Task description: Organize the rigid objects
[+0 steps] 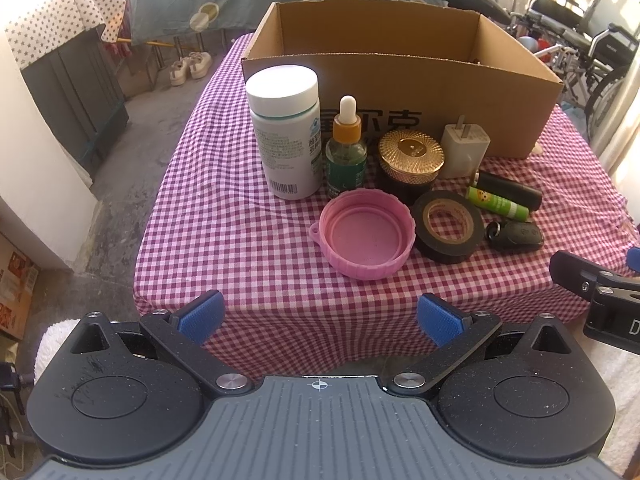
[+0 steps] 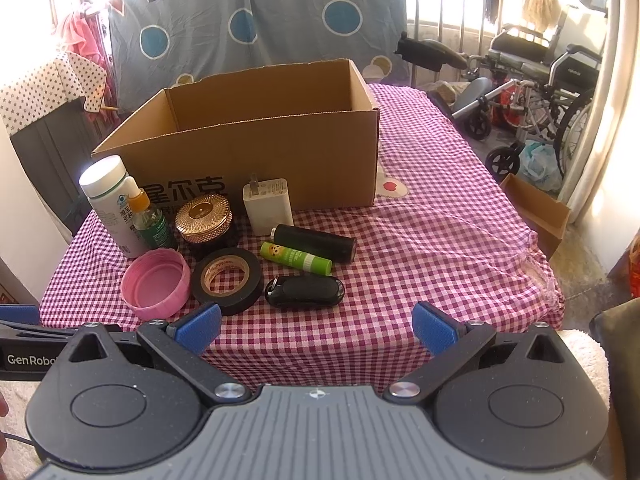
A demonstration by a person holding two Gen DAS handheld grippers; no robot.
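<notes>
An open cardboard box [image 1: 400, 80] [image 2: 256, 148] stands at the back of the checked table [image 1: 224, 216] [image 2: 440, 248]. In front of it are a white pill bottle [image 1: 286, 132] [image 2: 108, 204], a green dropper bottle [image 1: 346, 152] [image 2: 152, 224], a gold-lidded jar [image 1: 410, 160] [image 2: 205, 216], a white charger [image 1: 464, 146] [image 2: 267, 204], a pink lid [image 1: 364, 234] [image 2: 156, 284], black tape [image 1: 448, 226] [image 2: 227, 280], a green tube [image 1: 498, 202] [image 2: 296, 258], a black cylinder [image 1: 512, 190] [image 2: 316, 242] and a car key [image 1: 516, 236] [image 2: 305, 292]. My left gripper [image 1: 320, 318] and right gripper [image 2: 316, 326] are open and empty, before the table's front edge.
Wheelchairs [image 2: 540, 92] stand to the right of the table, with a small cardboard box [image 2: 536, 216] on the floor. A grey cabinet under a dotted cloth [image 1: 68, 80] stands at left. A hanging sheet [image 2: 256, 20] is behind the table.
</notes>
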